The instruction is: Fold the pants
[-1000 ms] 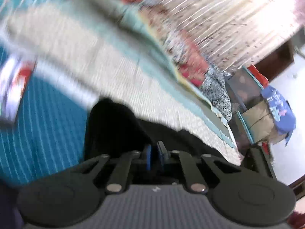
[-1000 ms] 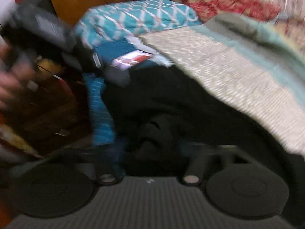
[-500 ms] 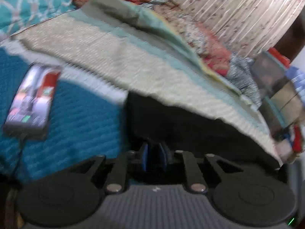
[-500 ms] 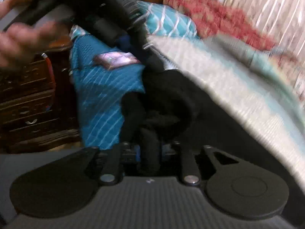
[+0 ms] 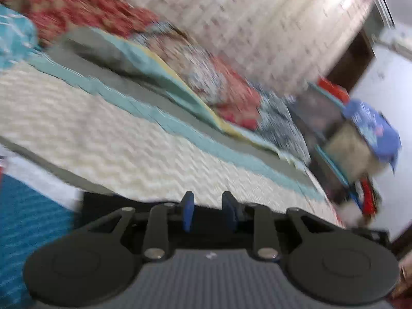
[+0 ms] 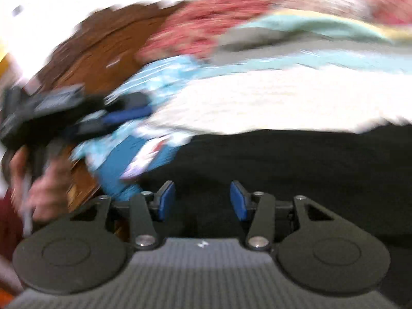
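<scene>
A: Both grippers have let go since half a second back. Then the right gripper (image 6: 202, 200) had a bunched roll of the black pants (image 6: 296, 170) pinched between its blue pads (image 6: 164, 200), and the left gripper (image 5: 209, 212) was almost closed at the cloth's edge. Now both have come apart.

B: How wide?

A: On the right the jaws are opening, about half spread, with a clear gap. Pants lie flat under and beyond that gap, but no pad presses on them. On the left the jaws are opening too, only a narrow slot so far, with nothing pinched in it.

B: Where are the pants?

A: Spread on the bed. In the right view they fill the lower right as a wide dark sheet, their far edge meeting the cream blanket (image 6: 270, 97). In the left view only a dark strip (image 5: 108, 200) shows, just ahead of the fingers, between the blanket (image 5: 108, 139) and the teal sheet (image 5: 28, 213).

B: Anything else near?

A: A phone (image 6: 144, 158) lies on the teal sheet just left of the pants in the right view, blurred. Up left in that view the left gripper (image 6: 123, 114) shows from outside, held in a hand (image 6: 38, 188), its blue fingers reaching over the sheet. Behind it stands a brown headboard (image 6: 103, 41). Red patterned bedding (image 5: 64, 13) lies at the far side, with a pale curtain (image 5: 257, 13) beyond it. Both views are smeared by motion.
</scene>
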